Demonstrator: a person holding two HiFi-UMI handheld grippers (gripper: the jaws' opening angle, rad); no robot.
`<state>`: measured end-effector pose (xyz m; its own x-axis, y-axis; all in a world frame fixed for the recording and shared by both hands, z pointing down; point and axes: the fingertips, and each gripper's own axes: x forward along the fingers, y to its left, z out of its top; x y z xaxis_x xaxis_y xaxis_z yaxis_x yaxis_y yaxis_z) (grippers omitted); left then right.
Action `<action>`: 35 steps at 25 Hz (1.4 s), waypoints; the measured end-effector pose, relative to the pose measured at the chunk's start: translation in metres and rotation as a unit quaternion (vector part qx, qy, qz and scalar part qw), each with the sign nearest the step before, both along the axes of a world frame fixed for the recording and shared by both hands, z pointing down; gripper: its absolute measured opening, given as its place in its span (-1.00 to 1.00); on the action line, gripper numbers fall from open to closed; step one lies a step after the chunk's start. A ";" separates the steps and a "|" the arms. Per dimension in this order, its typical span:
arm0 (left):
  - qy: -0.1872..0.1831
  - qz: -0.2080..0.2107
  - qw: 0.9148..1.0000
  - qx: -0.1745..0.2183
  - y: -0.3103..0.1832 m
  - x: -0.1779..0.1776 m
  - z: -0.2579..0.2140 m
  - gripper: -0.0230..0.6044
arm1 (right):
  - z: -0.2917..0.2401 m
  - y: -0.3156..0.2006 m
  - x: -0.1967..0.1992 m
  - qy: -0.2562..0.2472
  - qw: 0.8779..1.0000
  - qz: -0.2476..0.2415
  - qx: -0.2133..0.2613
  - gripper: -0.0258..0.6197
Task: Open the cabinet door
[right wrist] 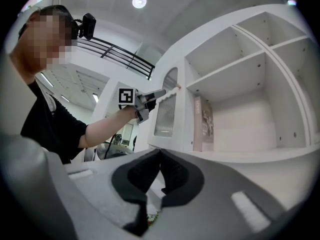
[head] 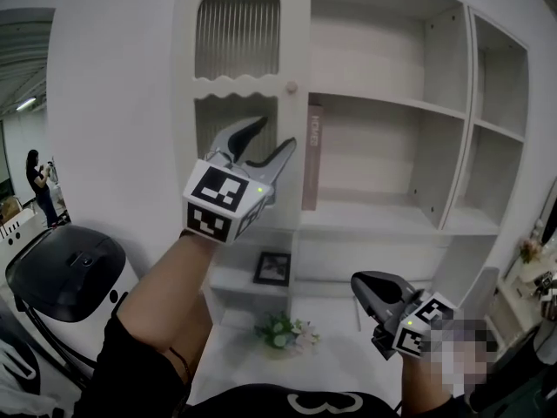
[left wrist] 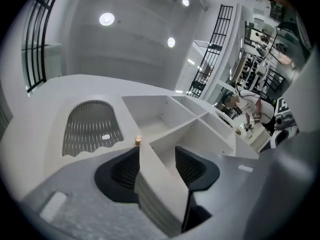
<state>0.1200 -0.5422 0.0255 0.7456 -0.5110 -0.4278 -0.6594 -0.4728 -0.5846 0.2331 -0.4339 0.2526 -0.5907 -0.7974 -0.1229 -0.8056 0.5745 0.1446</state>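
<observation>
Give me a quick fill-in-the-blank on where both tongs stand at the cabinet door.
1. The left tongs stand ____ around the edge of the cabinet door.
2. The right tongs are ____ and hold nothing.
3. In the head view, the door's knob sits ____ the left tongs.
4. The book on the shelf beside the door stands ____.
Missing words: open; shut; above; upright.

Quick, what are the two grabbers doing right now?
Left gripper: open, with the edge of the cabinet door between its jaws.
Right gripper: shut, holding nothing.
</observation>
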 end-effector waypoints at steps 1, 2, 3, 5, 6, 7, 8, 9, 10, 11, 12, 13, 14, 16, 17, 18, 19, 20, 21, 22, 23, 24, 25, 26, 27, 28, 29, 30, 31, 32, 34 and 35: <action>-0.003 -0.008 1.000 0.007 -0.005 0.002 -0.008 -0.26 | 0.000 -0.001 0.002 0.000 1.000 0.003 0.000 -0.92; -0.005 -0.016 1.000 0.013 -0.012 0.004 -0.015 -0.26 | 0.001 -0.002 0.005 0.000 1.000 0.006 -0.003 -0.92; -0.006 -0.023 1.000 0.017 -0.018 0.007 -0.021 -0.26 | 0.003 -0.002 0.008 0.001 1.000 0.008 -0.006 -0.92; -0.008 -0.032 0.999 0.020 -0.029 0.011 -0.031 -0.26 | 0.005 -0.003 0.012 0.001 1.000 0.014 -0.012 -0.92; -0.010 -0.036 0.999 0.022 -0.034 0.014 -0.037 -0.26 | 0.005 -0.004 0.014 0.002 1.000 0.017 -0.013 -0.92; -0.012 -0.041 0.999 0.026 -0.038 0.017 -0.043 -0.26 | 0.004 -0.004 0.016 0.003 1.000 0.020 -0.013 -0.92; -0.013 -0.046 0.998 0.030 -0.041 0.020 -0.048 -0.26 | 0.002 -0.004 0.018 0.004 1.000 0.023 -0.013 -0.92; -0.013 -0.050 0.998 0.032 -0.045 0.024 -0.053 -0.26 | 0.001 -0.004 0.020 0.004 1.000 0.026 -0.013 -0.92; -0.012 -0.052 0.998 0.032 -0.048 0.027 -0.057 -0.26 | -0.001 -0.003 0.022 0.005 0.999 0.029 -0.012 -0.92; -0.010 -0.053 0.998 0.029 -0.051 0.030 -0.061 -0.27 | -0.002 -0.002 0.024 0.005 0.999 0.032 -0.011 -0.92; -0.009 -0.053 0.998 0.025 -0.054 0.032 -0.063 -0.27 | -0.004 -0.001 0.024 0.005 0.999 0.034 -0.008 -0.92; -0.009 -0.055 0.998 0.024 -0.057 0.034 -0.065 -0.28 | -0.005 0.000 0.025 0.005 0.999 0.035 -0.005 -0.92; -0.010 -0.059 0.998 0.026 -0.059 0.036 -0.067 -0.29 | -0.006 0.001 0.025 0.005 0.999 0.036 -0.003 -0.92; -0.016 -0.069 0.997 0.034 -0.064 0.038 -0.070 -0.36 | -0.006 0.001 0.025 0.005 0.999 0.038 -0.002 -0.92; -0.020 -0.075 0.996 0.037 -0.067 0.039 -0.071 -0.40 | -0.005 0.001 0.025 0.007 0.999 0.039 -0.001 -0.92; -0.024 -0.079 0.996 0.039 -0.070 0.039 -0.073 -0.41 | -0.004 0.001 0.026 0.010 0.999 0.041 -0.001 -0.92; -0.026 -0.083 0.995 0.039 -0.071 0.039 -0.074 -0.42 | -0.002 0.000 0.025 0.012 0.999 0.043 0.000 -0.92; -0.027 -0.085 0.995 0.039 -0.073 0.039 -0.075 -0.44 | -0.001 0.000 0.024 0.014 0.999 0.044 0.000 -0.92; -0.027 -0.085 0.995 0.037 -0.074 0.038 -0.076 -0.47 | 0.000 -0.001 0.023 0.015 0.999 0.043 0.001 -0.92; -0.026 -0.084 0.995 0.035 -0.075 0.038 -0.075 -0.49 | 0.001 -0.002 0.021 0.014 0.999 0.041 0.001 -0.92; -0.026 -0.082 0.996 0.032 -0.076 0.038 -0.075 -0.50 | 0.002 -0.002 0.019 0.014 0.999 0.038 0.001 -0.92; -0.024 -0.079 0.996 0.030 -0.077 0.038 -0.074 -0.50 | 0.003 -0.003 0.017 0.014 0.999 0.037 0.001 -0.92; -0.022 -0.078 0.996 0.030 -0.077 0.038 -0.074 -0.50 | 0.003 -0.004 0.017 0.015 0.999 0.036 0.000 -0.92; -0.022 -0.080 0.996 0.032 -0.076 0.039 -0.074 -0.52 | 0.004 -0.004 0.017 0.016 0.999 0.037 -0.001 -0.92; -0.025 -0.083 0.996 0.036 -0.076 0.040 -0.073 -0.56 | 0.004 -0.004 0.018 0.017 0.999 0.038 -0.002 -0.92; -0.029 -0.087 0.995 0.041 -0.075 0.042 -0.073 -0.62 | 0.004 -0.004 0.019 0.017 0.999 0.039 -0.002 -0.92; -0.032 -0.090 0.994 0.045 -0.075 0.043 -0.072 -0.67 | 0.004 -0.003 0.020 0.016 0.999 0.040 -0.002 -0.92; -0.033 -0.092 0.994 0.047 -0.075 0.044 -0.072 -0.67 | 0.004 -0.002 0.020 0.016 0.999 0.041 -0.002 -0.92; -0.034 -0.091 0.994 0.047 -0.076 0.044 -0.071 -0.67 | 0.004 -0.001 0.020 0.015 0.999 0.041 -0.002 -0.92; -0.035 -0.088 0.995 0.044 -0.076 0.044 -0.071 -0.67 | 0.004 0.000 0.020 0.015 0.999 0.042 -0.003 -0.92; -0.039 -0.080 0.995 0.038 -0.076 0.043 -0.070 -0.68 | 0.005 0.001 0.020 0.016 0.999 0.042 -0.004 -0.92; -0.040 -0.079 0.995 0.038 -0.075 0.043 -0.070 -0.68 | 0.006 0.001 0.021 0.016 0.999 0.042 -0.005 -0.92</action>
